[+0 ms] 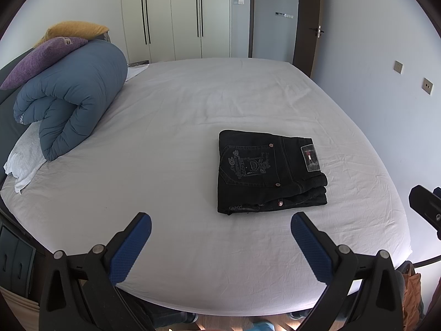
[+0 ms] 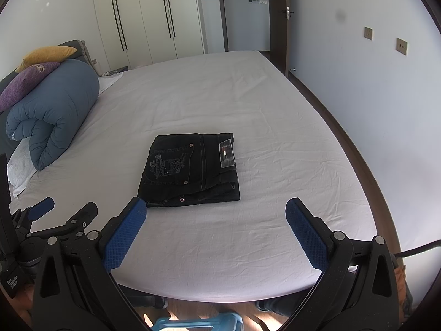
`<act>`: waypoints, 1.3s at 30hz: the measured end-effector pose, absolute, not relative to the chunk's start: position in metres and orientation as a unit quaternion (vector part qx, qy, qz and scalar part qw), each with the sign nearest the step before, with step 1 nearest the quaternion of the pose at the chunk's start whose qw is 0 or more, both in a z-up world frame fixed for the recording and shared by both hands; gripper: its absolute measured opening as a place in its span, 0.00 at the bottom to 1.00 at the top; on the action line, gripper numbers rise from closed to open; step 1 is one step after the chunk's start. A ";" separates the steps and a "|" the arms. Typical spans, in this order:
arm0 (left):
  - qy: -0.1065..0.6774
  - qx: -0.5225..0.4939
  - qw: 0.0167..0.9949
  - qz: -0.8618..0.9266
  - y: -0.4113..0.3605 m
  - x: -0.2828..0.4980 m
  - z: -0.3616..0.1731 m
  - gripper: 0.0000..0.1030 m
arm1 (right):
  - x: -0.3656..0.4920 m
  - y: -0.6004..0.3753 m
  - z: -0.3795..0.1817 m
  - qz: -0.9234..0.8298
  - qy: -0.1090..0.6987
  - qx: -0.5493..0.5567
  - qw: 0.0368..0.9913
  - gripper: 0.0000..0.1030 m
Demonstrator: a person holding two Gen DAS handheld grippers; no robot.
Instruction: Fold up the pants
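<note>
at the far left, a yellow pillow (image 1: 74, 29) and a purple pillow (image 1: 38, 59) are resting on a rolled blue duvet (image 1: 74, 96), which is lying along the left side of the bed (image 1: 179, 138) on its white sheet. behind them, a white wardrobe (image 1: 176, 13) with 4 dark vertical handles is standing against the far wall. moving rightward, the left gripper (image 1: 220, 240) is hovering over the bed's near edge with its 2 blue-padded fingers spread wide and nothing between them. just beyond it and to the right, the black pants (image 1: 270, 171) are lying folded into a compact rectangle on the sheet, back pocket embroidery and waistband label facing up, touching neither tool. in the right wrist view, the right gripper (image 2: 216, 226) is likewise hanging wide open and empty above the near edge, with the pants (image 2: 193, 168) lying just ahead of its left finger. at the far right, a dark door (image 1: 308, 22) is standing open beside the pale wall.
</note>
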State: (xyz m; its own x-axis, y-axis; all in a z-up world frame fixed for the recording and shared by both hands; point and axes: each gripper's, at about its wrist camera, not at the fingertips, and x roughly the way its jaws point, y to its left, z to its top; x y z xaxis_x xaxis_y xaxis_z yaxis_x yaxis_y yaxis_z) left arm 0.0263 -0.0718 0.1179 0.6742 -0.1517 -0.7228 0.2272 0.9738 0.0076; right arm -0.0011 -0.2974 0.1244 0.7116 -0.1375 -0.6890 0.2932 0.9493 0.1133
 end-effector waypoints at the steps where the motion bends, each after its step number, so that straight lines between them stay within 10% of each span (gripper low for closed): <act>1: 0.390 0.048 0.914 -0.104 -0.071 0.025 0.118 1.00 | -0.001 -0.297 0.124 -0.117 0.361 0.108 0.919 1.00; 39: 0.390 0.051 0.913 -0.110 -0.068 0.022 0.112 1.00 | -0.007 -0.291 0.118 -0.115 0.365 0.110 0.917 1.00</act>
